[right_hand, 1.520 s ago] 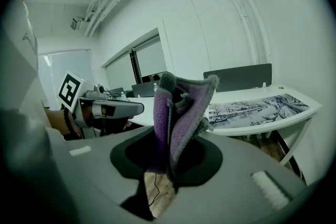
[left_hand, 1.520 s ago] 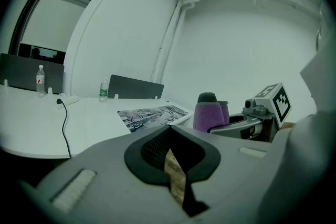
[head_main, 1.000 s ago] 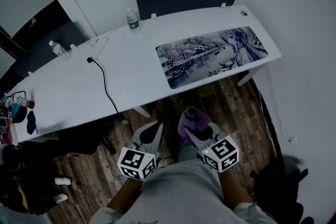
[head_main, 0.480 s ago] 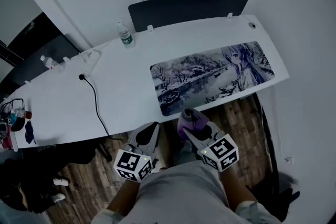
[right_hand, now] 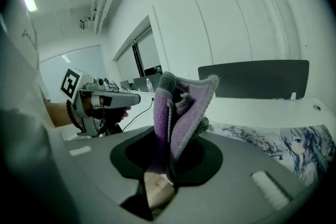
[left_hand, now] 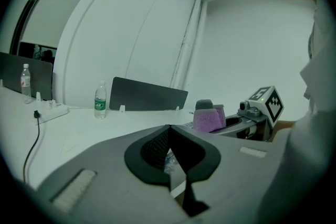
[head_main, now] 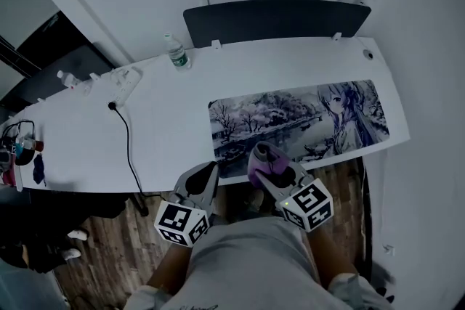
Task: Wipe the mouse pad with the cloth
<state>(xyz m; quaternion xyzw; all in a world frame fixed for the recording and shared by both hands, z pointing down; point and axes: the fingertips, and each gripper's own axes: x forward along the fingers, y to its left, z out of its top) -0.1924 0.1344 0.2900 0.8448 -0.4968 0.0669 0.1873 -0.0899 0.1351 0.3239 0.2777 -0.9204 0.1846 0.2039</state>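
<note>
The right gripper [head_main: 272, 173], low at the frame's centre, is clamped on the purple cloth [head_main: 261, 158]. Beside it, the left gripper [head_main: 206, 175] has its jaws pressed together, empty. The mouse pad [head_main: 305, 120] lies centre-right on the tabletop [head_main: 163, 131].

A light grey short-sleeved shirt [head_main: 251, 265] is worn, and a dark beaded bracelet [right_hand: 70, 113] is seen on one wrist. The left gripper [head_main: 209, 172] and the right gripper [right_hand: 167, 162] are built of grey shells, with black pads inside the jaws. A white cube with black square markers is carried by each, the left cube [head_main: 182, 223] and the right cube [head_main: 308, 205], and a small green light is lit on both.
</note>
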